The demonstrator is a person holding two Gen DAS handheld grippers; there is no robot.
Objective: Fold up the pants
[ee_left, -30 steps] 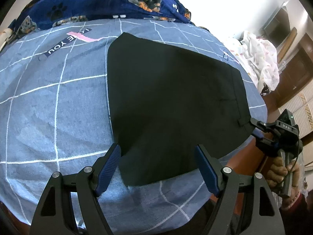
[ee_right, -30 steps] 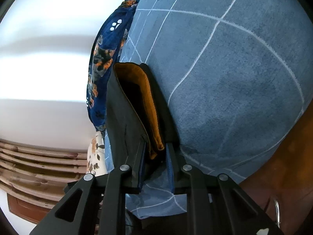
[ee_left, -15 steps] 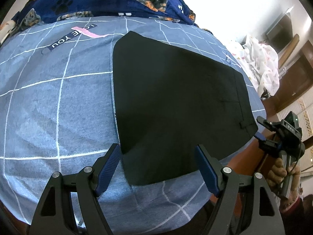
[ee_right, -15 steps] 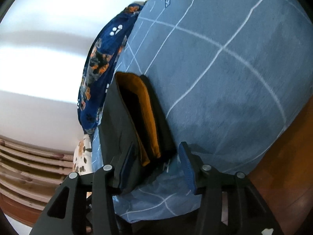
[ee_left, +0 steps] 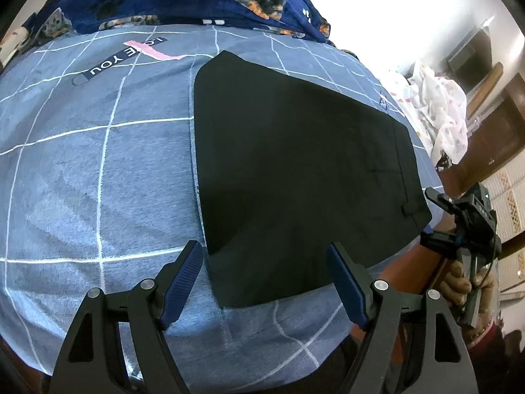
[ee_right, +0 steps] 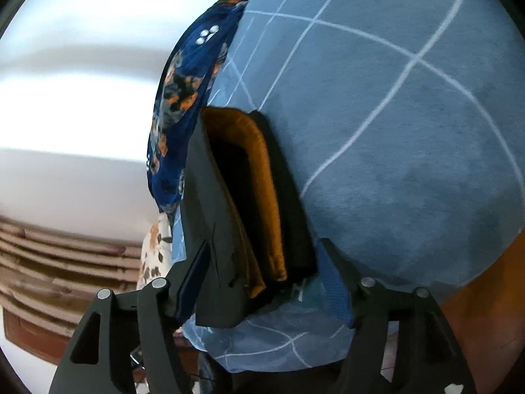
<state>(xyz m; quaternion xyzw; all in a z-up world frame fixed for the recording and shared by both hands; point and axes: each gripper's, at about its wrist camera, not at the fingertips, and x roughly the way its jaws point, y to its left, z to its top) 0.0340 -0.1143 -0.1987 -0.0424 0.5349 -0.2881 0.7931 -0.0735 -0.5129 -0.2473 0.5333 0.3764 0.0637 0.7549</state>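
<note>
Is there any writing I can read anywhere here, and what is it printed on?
"YOU": white letters on a dark strip printed on the blue checked bedsheet; the word before it is crossed by a pink strip and cannot be read whole.
Small dark label on the sheet beyond the black pants: too small to read.
Lettering on the right gripper: too blurred to read.

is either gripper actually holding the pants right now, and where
Nothing is held. The left gripper hovers open over the folded black pants; the right gripper is opening, its pads off the orange-lined waistband between them.
</note>
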